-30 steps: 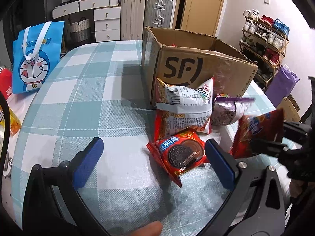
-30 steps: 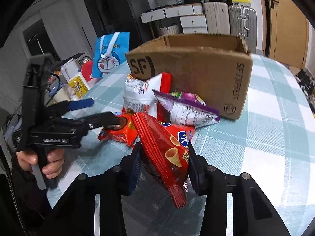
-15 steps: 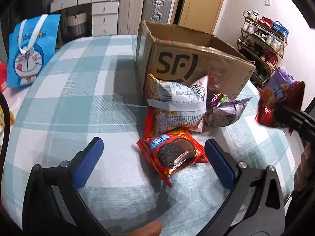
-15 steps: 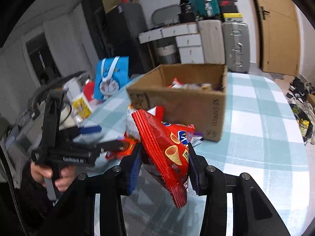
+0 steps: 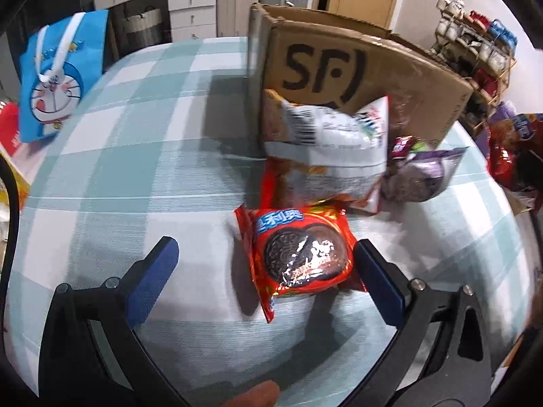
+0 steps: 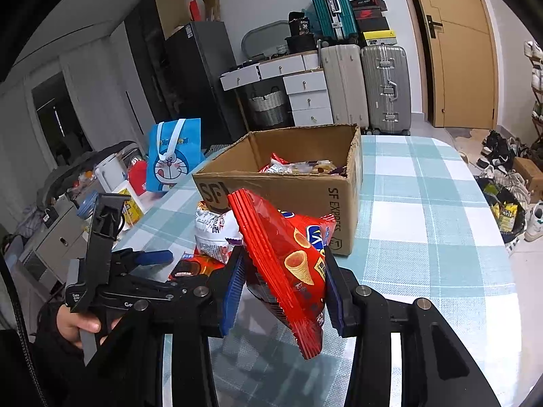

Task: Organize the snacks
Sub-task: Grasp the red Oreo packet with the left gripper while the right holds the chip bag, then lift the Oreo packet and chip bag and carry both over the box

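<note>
**Snack packets on a checked bench beside an open carton**

A cluttered room is seen behind the bench (image 5: 129, 176), with suitcases (image 6: 366, 84), white drawers (image 6: 305, 98) and a wooden door (image 6: 454, 47) along the far wall; the bench is covered with a teal-and-white checked cloth. An open cardboard box (image 6: 295, 186) printed "SF" is stood on the bench; several packets are seen inside it. A blue cartoon bag (image 5: 54, 81) is stood upright near the bench's far edge, well apart from the box.

A white-and-red snack bag (image 5: 329, 149) is leaned against the box's printed side; a purple packet (image 5: 417, 176) is laid just beside it. A red cookie packet (image 5: 302, 254) is laid on the cloth in front of these; it is framed between the spread fingers of the left hand-held gripper (image 5: 264, 268), whose pads are kept apart from it, so nothing is grasped.

A red cone-snack bag (image 6: 288, 264) is clamped on both sides by the right hand-held gripper (image 6: 281, 288); the bag is held clear of the cloth, in front of the box, with its lower corner hung below the fingers.
</note>
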`<state>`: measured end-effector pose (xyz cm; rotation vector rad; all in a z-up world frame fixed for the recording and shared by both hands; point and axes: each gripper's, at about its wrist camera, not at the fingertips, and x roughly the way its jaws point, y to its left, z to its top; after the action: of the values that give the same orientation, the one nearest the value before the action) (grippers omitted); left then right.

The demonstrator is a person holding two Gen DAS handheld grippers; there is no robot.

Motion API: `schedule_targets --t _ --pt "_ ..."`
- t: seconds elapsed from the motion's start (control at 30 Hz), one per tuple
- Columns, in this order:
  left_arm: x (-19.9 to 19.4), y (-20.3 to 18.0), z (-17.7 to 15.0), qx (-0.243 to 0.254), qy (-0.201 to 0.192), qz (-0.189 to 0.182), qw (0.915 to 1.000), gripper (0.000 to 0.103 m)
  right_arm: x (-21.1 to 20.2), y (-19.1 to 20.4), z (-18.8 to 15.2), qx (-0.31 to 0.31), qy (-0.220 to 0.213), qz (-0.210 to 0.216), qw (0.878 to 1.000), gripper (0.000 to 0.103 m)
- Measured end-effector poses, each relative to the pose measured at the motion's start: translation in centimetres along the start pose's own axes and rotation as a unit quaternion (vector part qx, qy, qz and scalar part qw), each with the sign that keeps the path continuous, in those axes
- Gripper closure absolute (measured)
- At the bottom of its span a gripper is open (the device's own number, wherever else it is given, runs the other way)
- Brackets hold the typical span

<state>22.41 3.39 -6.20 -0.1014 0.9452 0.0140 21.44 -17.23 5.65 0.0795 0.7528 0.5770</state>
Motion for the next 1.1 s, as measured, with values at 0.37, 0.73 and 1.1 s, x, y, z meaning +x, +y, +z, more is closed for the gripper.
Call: schedule_targets --t 0.37,0.73,1.1 --pt "-0.3 -0.2 -0.2 0.021 -0.007 0.004 0.9998 0.005 0.1 0.0 -0.2 0.0 0.004 0.0 1.0 0.06" --pt "-1.5 -1.4 -0.7 0.067 -0.024 -0.04 0.9966 0.054 0.2 -0.3 -0.1 0.007 0.003 -0.002 1.0 0.06" --pt "-4.7 -1.6 -0.4 0.067 -0.045 -0.093 0.9924 0.055 -0.4 -0.1 0.1 0.007 -0.006 0.002 1.0 0.06"
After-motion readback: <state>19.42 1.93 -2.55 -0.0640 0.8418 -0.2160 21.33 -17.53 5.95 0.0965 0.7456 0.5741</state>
